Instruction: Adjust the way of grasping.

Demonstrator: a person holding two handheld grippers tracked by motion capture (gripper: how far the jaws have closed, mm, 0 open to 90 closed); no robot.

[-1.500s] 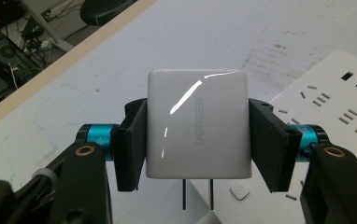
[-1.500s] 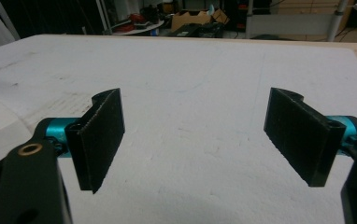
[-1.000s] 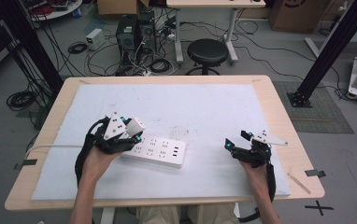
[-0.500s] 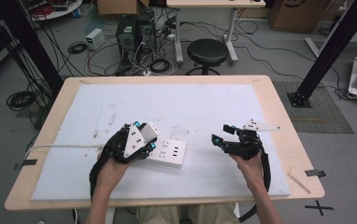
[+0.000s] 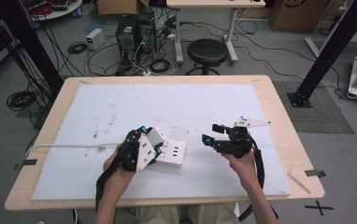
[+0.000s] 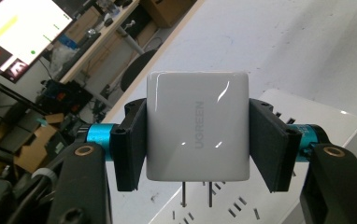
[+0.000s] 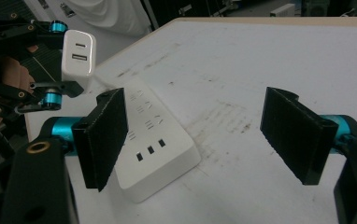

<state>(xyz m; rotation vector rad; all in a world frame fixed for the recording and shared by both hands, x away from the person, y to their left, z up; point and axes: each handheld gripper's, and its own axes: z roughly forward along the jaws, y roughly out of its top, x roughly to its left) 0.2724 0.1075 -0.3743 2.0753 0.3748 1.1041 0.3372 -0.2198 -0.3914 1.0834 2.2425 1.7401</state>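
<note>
My left gripper (image 5: 147, 142) is shut on a white UGREEN charger (image 6: 197, 126), one pad on each side. Its two prongs (image 6: 196, 195) point down just above the sockets of a white power strip (image 6: 328, 116). In the high view the charger (image 5: 154, 136) hangs over the left end of the strip (image 5: 174, 154). My right gripper (image 5: 210, 133) hovers right of the strip, open; its jaws have just been closing a little, with nothing between them. In the right gripper view the strip (image 7: 160, 151) lies low between the black pads (image 7: 104, 135), and the charger (image 7: 77, 56) is at upper left.
A white mat (image 5: 214, 102) with dark smudges covers the wooden table (image 5: 279, 116). The strip's pale cable (image 5: 64, 147) runs left off the table edge. Behind the table are a black stool (image 5: 207, 51), computer cases and floor cables. A black frame post (image 5: 335, 42) stands at right.
The left hand has carried the charger right, over the strip's left end. The right hand has moved left and risen, toward the strip's right end.
</note>
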